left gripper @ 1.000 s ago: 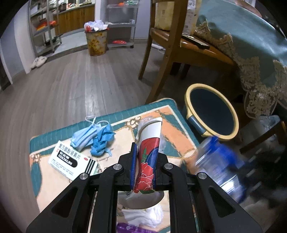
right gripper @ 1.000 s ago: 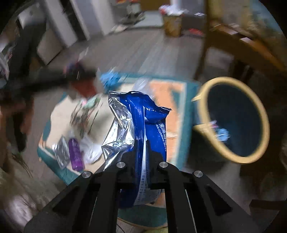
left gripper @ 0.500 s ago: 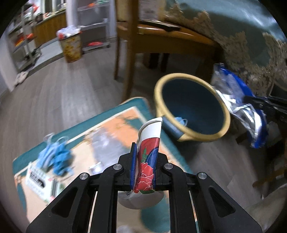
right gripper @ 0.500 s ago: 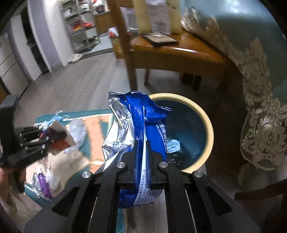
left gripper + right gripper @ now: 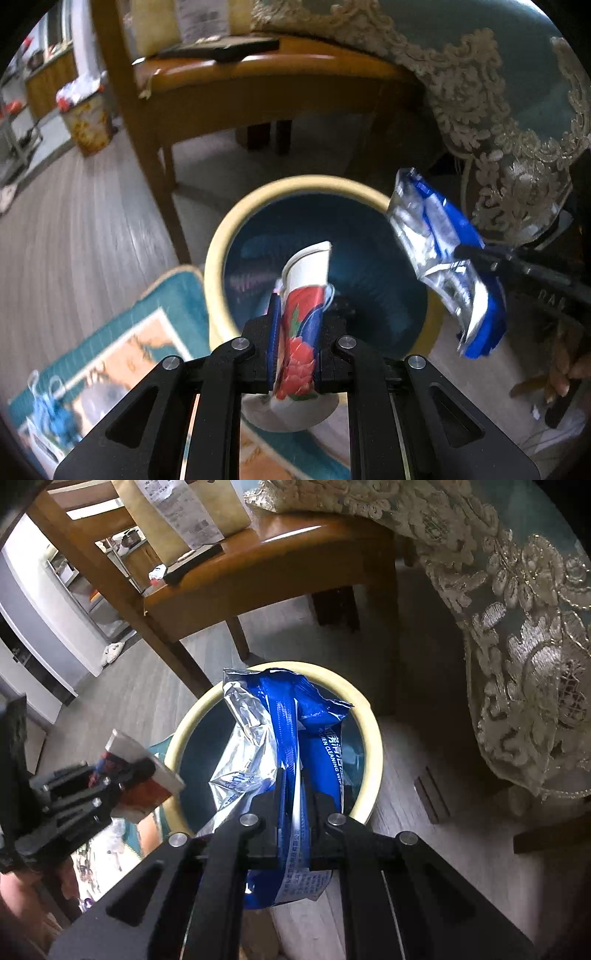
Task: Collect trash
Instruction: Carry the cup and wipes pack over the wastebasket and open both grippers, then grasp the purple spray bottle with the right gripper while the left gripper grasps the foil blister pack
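My left gripper is shut on a flattened paper cup with a red flower print and holds it over the near rim of the round bin, which is dark blue inside with a cream rim. My right gripper is shut on a crumpled blue and silver wipes wrapper and holds it above the bin. The wrapper and right gripper show at the right of the left wrist view. The left gripper with the cup shows at the left of the right wrist view.
A wooden chair stands just behind the bin. A table with a teal lace-edged cloth hangs at the right. A patterned mat at the left holds a blue mask. A second full bin stands far back.
Both grippers have moved closer to the bin. The cup is now over its near rim and the wrapper is over its opening. Both stay shut on their loads.
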Available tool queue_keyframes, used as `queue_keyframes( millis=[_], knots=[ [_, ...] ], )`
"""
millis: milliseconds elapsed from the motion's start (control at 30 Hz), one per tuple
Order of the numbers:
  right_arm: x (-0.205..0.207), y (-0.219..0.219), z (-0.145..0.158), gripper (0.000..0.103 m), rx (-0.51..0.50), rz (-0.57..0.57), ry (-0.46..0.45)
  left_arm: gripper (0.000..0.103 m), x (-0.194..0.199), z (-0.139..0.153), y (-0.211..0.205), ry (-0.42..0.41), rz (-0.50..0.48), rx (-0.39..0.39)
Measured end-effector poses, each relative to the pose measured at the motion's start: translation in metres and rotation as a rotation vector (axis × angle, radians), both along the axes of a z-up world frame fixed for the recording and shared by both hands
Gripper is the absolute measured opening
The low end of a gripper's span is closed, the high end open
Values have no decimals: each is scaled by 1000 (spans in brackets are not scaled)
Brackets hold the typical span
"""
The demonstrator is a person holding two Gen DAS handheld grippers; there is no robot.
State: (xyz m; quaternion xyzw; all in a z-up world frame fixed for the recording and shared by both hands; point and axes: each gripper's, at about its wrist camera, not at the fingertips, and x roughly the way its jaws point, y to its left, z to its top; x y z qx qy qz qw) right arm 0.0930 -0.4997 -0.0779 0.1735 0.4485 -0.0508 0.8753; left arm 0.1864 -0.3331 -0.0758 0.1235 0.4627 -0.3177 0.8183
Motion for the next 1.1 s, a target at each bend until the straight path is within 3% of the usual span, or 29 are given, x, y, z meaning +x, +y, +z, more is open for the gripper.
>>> queue_keyframes(
  millis=[33, 67, 100, 133, 167, 267, 400, 500, 633, 900, 1100],
  knots=[
    [0, 0, -2, 6, 8, 5, -1, 22, 2, 1, -1, -3, 2, -9],
    [1, 1, -3, 6, 18, 9, -4, 41, 4, 3, -1, -11, 17, -8],
    [2, 3, -3, 6, 24, 14, -10, 70, 4, 6, -1, -28, 34, 0],
    [3, 5, -2, 8, 24, 19, -21, 79, 3, 10, 3, -50, 52, -4],
    [4, 7, -1, 9, 19, 30, -41, 82, 1, 15, 7, -65, 53, -28],
    [8, 16, -1, 13, -9, 41, -66, 82, -2, 26, 23, -74, 78, -37],
    [11, 19, -6, 38, 6, 8, -37, 82, -11, 42, 58, -65, 145, -47],
    [11, 26, -1, 40, -16, 10, -30, 83, -25, 53, 89, -84, 177, -39],
    [11, 44, 13, 57, -19, 28, -53, 83, -47, 65, 135, -114, 233, -10],
    [5, 128, 46, 86, -79, 198, -124, 89, -98, 81, 240, -124, 400, -34],
    [1, 189, 49, 94, -91, 303, -130, 91, -132, 77, 301, -139, 525, -33]
  ],
)
